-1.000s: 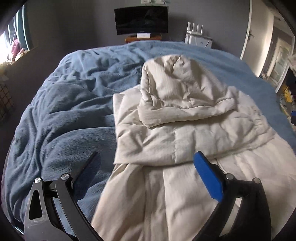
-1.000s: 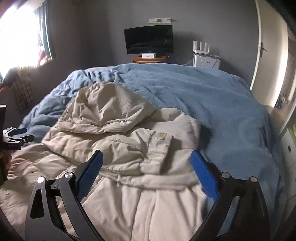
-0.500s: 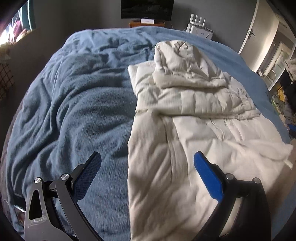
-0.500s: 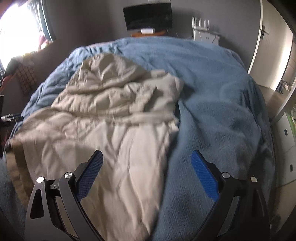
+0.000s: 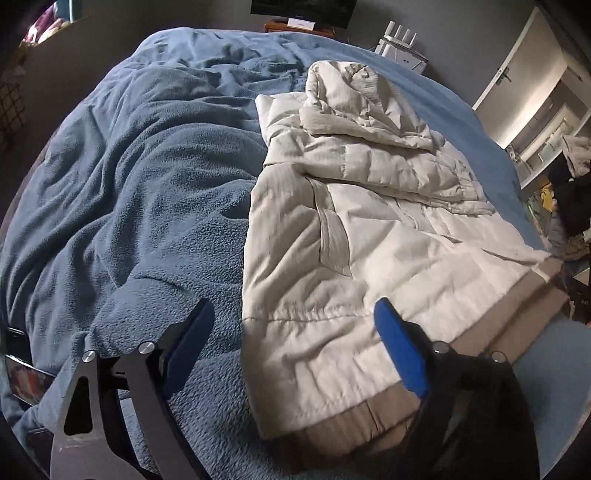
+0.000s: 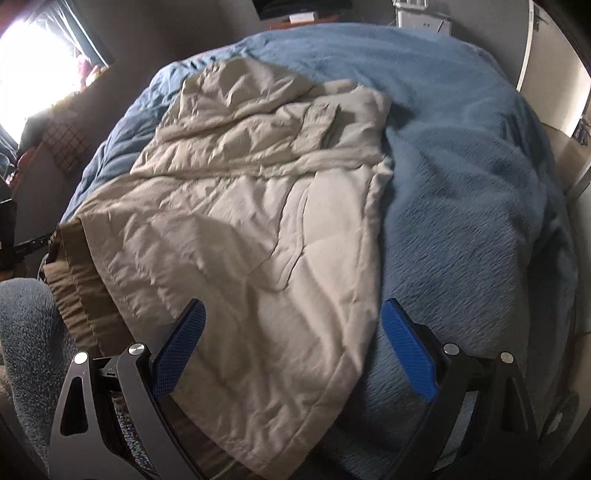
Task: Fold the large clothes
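a cream quilted coat [image 5: 369, 236] lies spread flat on a bed covered by a rumpled blue fleece blanket [image 5: 140, 192]. its hood [image 5: 354, 99] is folded down over the upper back, at the far end of the bed, and a sleeve is folded across the body just below the hood. the hem, edged with a tan ribbed band [image 5: 491, 321], lies at the near end of the bed, closest to both cameras.

the left hand-held gripper [image 5: 291, 343] points steeply down over the coat's near left corner. its blue-padded jaws are closing but have a wide gap between them; one finger [image 5: 400, 350] is over the cream fabric, the other over the blanket, and neither pad presses on the cloth.

the right hand-held gripper [image 6: 291, 343] points down over the coat's near right edge, its jaws spread wide with cream fabric seen between them and nothing clamped.

beyond the bed, against a grey wall, stands a dark screen [image 5: 303, 11] on a small wooden stand, with a white router [image 5: 402, 48] to its right. a bright window [image 6: 33, 62] is at the left of the right wrist view.
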`<move>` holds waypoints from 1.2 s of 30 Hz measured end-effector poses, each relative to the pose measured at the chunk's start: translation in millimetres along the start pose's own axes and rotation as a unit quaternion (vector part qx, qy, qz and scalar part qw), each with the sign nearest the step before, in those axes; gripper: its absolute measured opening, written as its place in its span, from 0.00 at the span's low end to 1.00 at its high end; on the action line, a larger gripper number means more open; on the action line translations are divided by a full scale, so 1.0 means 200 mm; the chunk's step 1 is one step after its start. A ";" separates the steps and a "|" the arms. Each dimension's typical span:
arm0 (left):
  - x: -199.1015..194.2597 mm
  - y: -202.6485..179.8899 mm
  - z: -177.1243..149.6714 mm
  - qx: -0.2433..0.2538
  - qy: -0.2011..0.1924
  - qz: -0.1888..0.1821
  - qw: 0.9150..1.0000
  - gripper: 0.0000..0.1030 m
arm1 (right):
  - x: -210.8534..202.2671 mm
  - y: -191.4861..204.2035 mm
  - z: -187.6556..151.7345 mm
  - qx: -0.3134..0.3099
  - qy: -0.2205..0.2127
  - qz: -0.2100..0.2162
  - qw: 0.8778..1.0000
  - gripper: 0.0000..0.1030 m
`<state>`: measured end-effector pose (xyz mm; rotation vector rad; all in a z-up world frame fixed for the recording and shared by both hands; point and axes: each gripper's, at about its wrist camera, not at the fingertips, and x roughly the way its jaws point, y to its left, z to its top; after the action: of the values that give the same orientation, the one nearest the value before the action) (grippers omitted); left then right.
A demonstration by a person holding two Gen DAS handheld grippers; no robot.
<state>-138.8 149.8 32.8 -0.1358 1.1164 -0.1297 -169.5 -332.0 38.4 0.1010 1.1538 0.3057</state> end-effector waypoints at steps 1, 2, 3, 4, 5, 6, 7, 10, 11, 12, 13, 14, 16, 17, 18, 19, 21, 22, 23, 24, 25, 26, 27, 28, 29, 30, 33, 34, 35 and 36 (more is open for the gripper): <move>0.00 0.01 0.00 -0.001 0.000 -0.003 1.000 0.75 | 0.01 0.01 0.00 0.001 0.004 0.002 1.000 0.88; 0.01 0.01 -0.01 -0.003 0.004 -0.005 1.000 0.75 | 0.01 0.02 0.00 0.001 0.007 0.005 1.000 0.85; 0.02 0.02 -0.01 -0.004 0.008 -0.004 1.000 0.72 | 0.01 0.03 -0.01 0.001 0.009 0.007 1.000 0.78; 0.03 0.02 -0.02 -0.005 0.015 -0.002 1.000 0.68 | 0.01 0.03 -0.01 0.003 0.012 0.006 1.000 0.76; 0.05 0.02 -0.02 -0.008 0.022 -0.006 1.000 0.65 | 0.01 0.02 -0.01 0.007 0.014 0.005 1.000 0.72; 0.06 0.03 -0.03 -0.008 0.027 -0.008 1.000 0.64 | 0.01 0.02 -0.02 0.010 0.018 0.003 1.000 0.70; 0.07 0.03 -0.03 -0.006 0.032 -0.010 0.999 0.64 | 0.01 0.00 -0.03 0.015 0.024 0.002 1.000 0.70; 0.07 0.03 -0.04 0.000 0.042 -0.009 0.999 0.64 | 0.01 -0.05 -0.06 0.034 0.040 -0.012 0.999 0.69; 0.07 0.04 -0.05 0.003 0.047 -0.009 0.999 0.64 | 0.01 -0.06 -0.07 0.040 0.046 -0.012 0.998 0.69; 0.07 0.04 -0.05 0.004 0.051 -0.010 0.999 0.64 | 0.00 -0.08 -0.08 0.047 0.053 -0.010 0.997 0.69; 0.07 0.04 -0.06 0.005 0.058 -0.012 0.998 0.64 | 0.00 -0.09 -0.09 0.053 0.059 -0.007 0.997 0.69; 0.07 0.05 -0.06 0.004 0.065 -0.017 0.998 0.64 | 0.00 -0.11 -0.12 0.065 0.069 0.000 0.996 0.69; 0.07 0.05 -0.07 0.001 0.070 -0.025 0.997 0.64 | 0.00 -0.14 -0.15 0.090 0.082 0.017 0.992 0.69; 0.07 0.06 -0.07 0.001 0.072 -0.028 0.997 0.64 | 0.00 -0.16 -0.17 0.105 0.086 0.027 0.990 0.69; 0.06 0.06 -0.07 -0.001 0.073 -0.036 0.997 0.64 | -0.01 -0.18 -0.19 0.118 0.088 0.037 0.988 0.69; 0.06 0.06 -0.08 -0.004 0.075 -0.042 0.996 0.64 | -0.02 -0.18 -0.20 0.126 0.089 0.043 0.987 0.69; 0.06 0.05 -0.08 -0.009 0.078 -0.056 0.995 0.63 | -0.03 -0.18 -0.21 0.140 0.091 0.058 0.984 0.69; 0.06 0.04 -0.09 -0.009 0.080 -0.062 0.995 0.63 | -0.04 -0.17 -0.22 0.143 0.092 0.065 0.983 0.69; 0.06 0.04 -0.09 -0.007 0.081 -0.066 0.995 0.63 | -0.04 -0.17 -0.23 0.147 0.093 0.071 0.982 0.69; 0.05 0.03 -0.10 -0.002 0.083 -0.068 0.994 0.63 | -0.05 -0.16 -0.23 0.151 0.094 0.076 0.981 0.69; 0.04 0.03 -0.10 0.004 0.084 -0.072 0.994 0.63 | -0.05 -0.16 -0.24 0.153 0.093 0.080 0.980 0.69; 0.03 0.02 -0.10 0.008 0.085 -0.076 0.993 0.63 | -0.07 -0.17 -0.24 0.157 0.093 0.091 0.979 0.66; 0.02 0.03 -0.10 0.007 0.085 -0.081 0.993 0.63 | -0.08 -0.17 -0.24 0.160 0.091 0.096 0.978 0.64; 0.02 0.03 -0.10 0.005 0.086 -0.087 0.992 0.63 | -0.08 -0.17 -0.23 0.162 0.090 0.102 0.977 0.63; 0.03 0.04 -0.10 0.000 0.088 -0.096 0.991 0.63 | -0.08 -0.17 -0.23 0.164 0.088 0.108 0.977 0.62; 0.04 0.04 -0.10 -0.003 0.089 -0.101 0.991 0.64 | -0.08 -0.17 -0.23 0.165 0.088 0.117 0.975 0.62; 0.08 0.09 -0.11 -0.030 0.093 -0.126 0.987 0.65 | -0.02 -0.20 -0.26 0.197 0.097 0.145 0.965 0.63; 0.09 0.09 -0.11 -0.034 0.093 -0.131 0.986 0.65 | -0.01 -0.22 -0.27 0.208 0.094 0.155 0.961 0.63; 0.09 0.10 -0.12 -0.040 0.092 -0.137 0.985 0.65 | -0.01 -0.23 -0.29 0.216 0.092 0.161 0.959 0.63; 0.09 0.11 -0.13 -0.047 0.090 -0.145 0.984 0.65 | 0.00 -0.25 -0.31 0.228 0.090 0.171 0.954 0.63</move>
<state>-153.7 168.0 0.8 -0.3769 1.2787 -0.3553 -216.1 -384.0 2.6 0.6983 1.3724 0.3535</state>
